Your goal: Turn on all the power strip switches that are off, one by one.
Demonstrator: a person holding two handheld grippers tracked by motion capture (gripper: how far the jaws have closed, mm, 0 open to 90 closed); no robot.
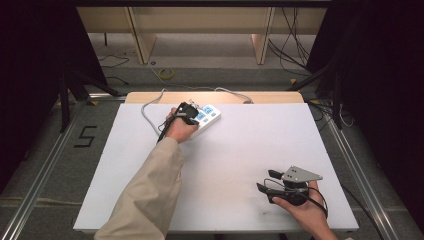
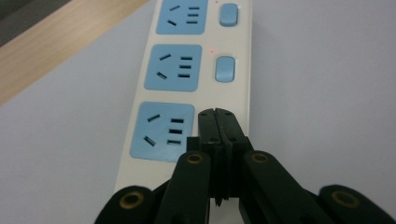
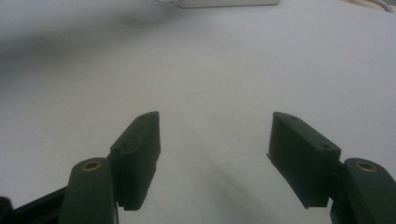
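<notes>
A white power strip (image 1: 209, 117) with blue sockets lies at the far middle of the white table top (image 1: 240, 150). My left gripper (image 1: 189, 114) rests on its near end. In the left gripper view the jaws are pressed together, and the left gripper (image 2: 215, 112) tips sit on the strip (image 2: 243, 93) where the nearest socket's (image 2: 164, 130) switch would be. Two blue switches (image 2: 225, 69) show farther along, with a small red light by the middle one. My right gripper (image 1: 264, 181) rests at the near right of the table, with the right gripper (image 3: 215, 121) jaws wide apart and nothing between them.
The strip's white cable (image 1: 150, 112) curls off the table's far left edge. A wooden strip (image 1: 215, 96) borders the far edge. Cables (image 1: 295, 55) lie on the floor beyond, and a metal rail (image 1: 45, 165) runs along the left.
</notes>
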